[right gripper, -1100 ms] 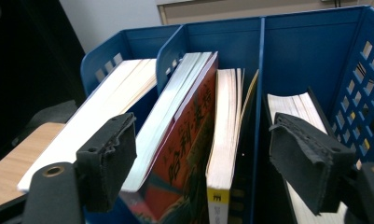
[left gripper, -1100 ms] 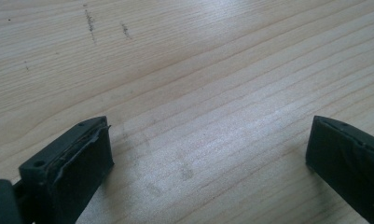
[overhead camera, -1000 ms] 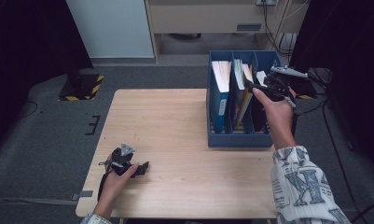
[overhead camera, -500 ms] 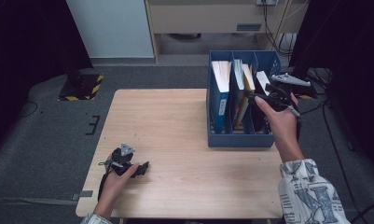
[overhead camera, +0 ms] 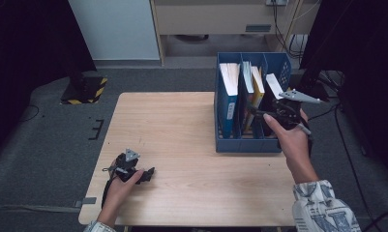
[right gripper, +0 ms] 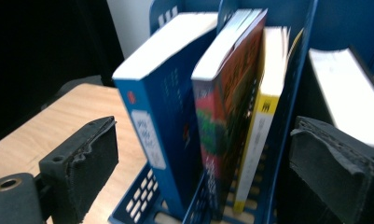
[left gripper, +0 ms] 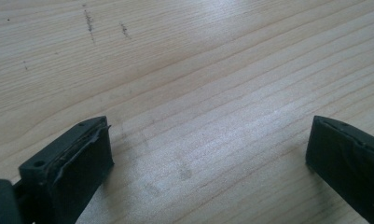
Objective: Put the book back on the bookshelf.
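Right gripper [overhead camera: 259,114] wide open, empty, jaws just opened; upright red-covered book [right gripper: 224,112] in blue plastic file rack [overhead camera: 247,145] dead ahead.

- tabletop [overhead camera: 182,125]: pale wood grain, matt, faint scuffs
- file rack [overhead camera: 224,145]: blue plastic, perforated, slight sheen
- blue book [right gripper: 161,112]: glossy cover, white paper edges
- left gripper [left gripper: 208,158] pads: black rubbery foam, matt, rough-edged
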Available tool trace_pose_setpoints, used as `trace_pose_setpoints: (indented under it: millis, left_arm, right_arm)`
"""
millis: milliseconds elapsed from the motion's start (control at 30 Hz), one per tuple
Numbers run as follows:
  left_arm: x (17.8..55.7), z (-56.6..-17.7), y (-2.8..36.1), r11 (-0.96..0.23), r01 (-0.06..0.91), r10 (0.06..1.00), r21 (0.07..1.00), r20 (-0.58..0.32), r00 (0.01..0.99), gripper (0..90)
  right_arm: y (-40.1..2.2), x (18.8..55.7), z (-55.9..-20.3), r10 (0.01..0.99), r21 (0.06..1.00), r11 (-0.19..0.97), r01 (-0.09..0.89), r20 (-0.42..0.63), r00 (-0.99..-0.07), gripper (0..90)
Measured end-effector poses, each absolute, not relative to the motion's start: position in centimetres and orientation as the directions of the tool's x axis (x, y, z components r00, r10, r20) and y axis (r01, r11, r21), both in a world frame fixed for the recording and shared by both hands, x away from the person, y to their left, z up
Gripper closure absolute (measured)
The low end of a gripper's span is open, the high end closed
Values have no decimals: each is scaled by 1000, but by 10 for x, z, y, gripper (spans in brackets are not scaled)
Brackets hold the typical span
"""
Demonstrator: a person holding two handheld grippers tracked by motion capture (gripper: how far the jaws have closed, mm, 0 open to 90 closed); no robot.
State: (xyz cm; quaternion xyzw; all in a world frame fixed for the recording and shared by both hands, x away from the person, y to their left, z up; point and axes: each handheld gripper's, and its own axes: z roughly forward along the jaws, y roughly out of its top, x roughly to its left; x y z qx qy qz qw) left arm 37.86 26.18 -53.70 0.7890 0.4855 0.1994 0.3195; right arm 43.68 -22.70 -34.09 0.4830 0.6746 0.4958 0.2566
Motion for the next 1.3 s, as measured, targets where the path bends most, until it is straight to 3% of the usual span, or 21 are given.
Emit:
trace_pose_setpoints:
  millis: [867, 1300]
  left_arm:
    - [378, -537, 261, -325, 638, 893, 698, 5, 450, 0]
    - [378, -537, 261, -327, 637, 892, 698, 6, 452, 0]
  right_arm:
    - [-221, 400, -413, 892, 874, 73, 481, 159, -423, 68]
    - [-213, 371, -453, 863, 837, 139, 529, 160, -479, 82]
